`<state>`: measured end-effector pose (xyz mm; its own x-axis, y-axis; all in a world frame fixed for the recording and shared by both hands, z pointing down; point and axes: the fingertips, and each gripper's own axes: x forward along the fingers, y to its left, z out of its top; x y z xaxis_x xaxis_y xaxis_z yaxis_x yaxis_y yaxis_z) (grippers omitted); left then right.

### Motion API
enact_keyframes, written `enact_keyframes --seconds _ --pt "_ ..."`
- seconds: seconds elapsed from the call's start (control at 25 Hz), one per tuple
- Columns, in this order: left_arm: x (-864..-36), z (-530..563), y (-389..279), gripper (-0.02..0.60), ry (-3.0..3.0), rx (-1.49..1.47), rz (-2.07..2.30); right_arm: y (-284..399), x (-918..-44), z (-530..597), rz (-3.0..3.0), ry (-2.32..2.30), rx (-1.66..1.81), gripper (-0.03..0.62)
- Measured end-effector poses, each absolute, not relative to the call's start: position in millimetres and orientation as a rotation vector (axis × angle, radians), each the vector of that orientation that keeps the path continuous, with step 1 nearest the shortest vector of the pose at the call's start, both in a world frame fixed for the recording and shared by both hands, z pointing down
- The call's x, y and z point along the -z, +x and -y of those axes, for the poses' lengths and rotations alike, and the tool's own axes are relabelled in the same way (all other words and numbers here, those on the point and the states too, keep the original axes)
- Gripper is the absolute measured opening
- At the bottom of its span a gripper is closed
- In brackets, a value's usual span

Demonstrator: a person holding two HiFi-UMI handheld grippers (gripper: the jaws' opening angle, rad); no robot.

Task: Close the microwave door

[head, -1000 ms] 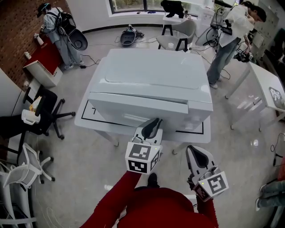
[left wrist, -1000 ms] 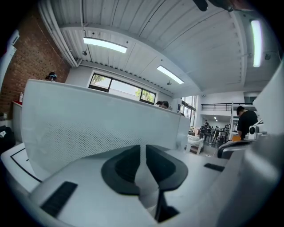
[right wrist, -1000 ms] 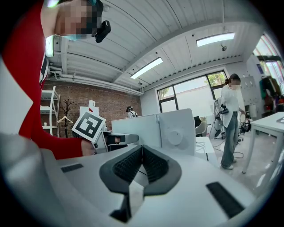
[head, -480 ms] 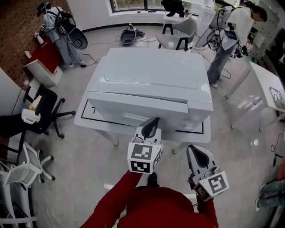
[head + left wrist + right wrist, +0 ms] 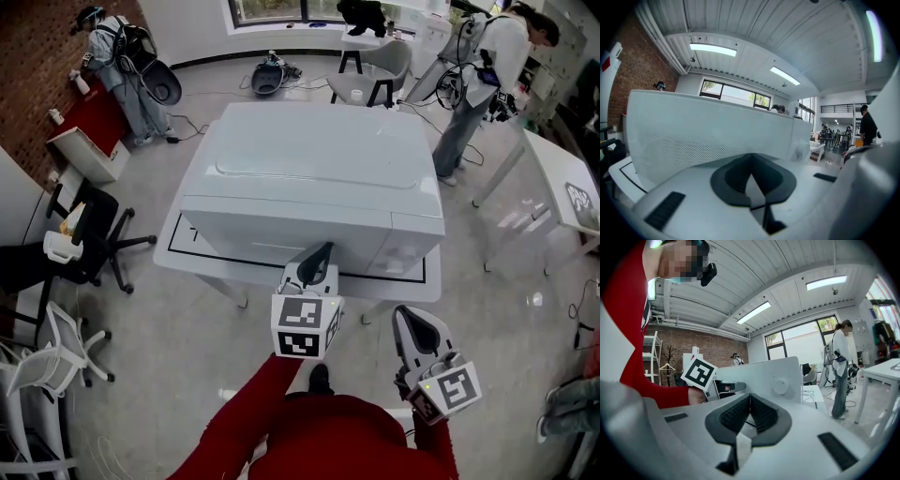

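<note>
**Left gripper nosing the microwave door home**

My left gripper (image 5: 322, 253) is clenched tight with nothing between its jaws, and its tip sits right at the door (image 5: 281, 230). The right gripper (image 5: 412, 323) is clamped shut and empty too, hanging back near my body, well clear.

The microwave (image 5: 314, 159) sits on the white table (image 5: 187, 258) straight ahead of me. Its long axis runs left to right across the head view. The door faces me and runs level along the front, with the control panel (image 5: 412, 248) at the right end.

The door looks about flush with that panel, though from this steep angle I can't say the latch has caught. To finish well, I judge I should push square into the door face, on the side nearest the panel. I want it steady and level so the microwave doesn't skid back on the table.
</note>
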<state>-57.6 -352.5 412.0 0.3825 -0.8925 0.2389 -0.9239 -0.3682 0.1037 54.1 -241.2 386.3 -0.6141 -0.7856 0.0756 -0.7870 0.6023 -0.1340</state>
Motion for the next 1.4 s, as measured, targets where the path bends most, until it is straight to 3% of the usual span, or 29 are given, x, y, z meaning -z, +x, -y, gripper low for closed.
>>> enact_keyframes --seconds 0.36,0.68,1.4 --pt "-412.9 353.8 -56.3 0.011 2.452 -0.215 1.590 52.5 -390.6 238.7 2.795 1.358 -0.248 0.013" --pt "-348.8 310.3 -60.3 0.010 2.806 0.073 1.278 44.7 -361.2 249.0 2.862 1.327 -0.102 0.013" --pt "-372.8 201.8 -131.3 0.009 2.740 -0.036 1.470 20.3 -370.3 212.2 2.917 1.268 -0.207 0.012"
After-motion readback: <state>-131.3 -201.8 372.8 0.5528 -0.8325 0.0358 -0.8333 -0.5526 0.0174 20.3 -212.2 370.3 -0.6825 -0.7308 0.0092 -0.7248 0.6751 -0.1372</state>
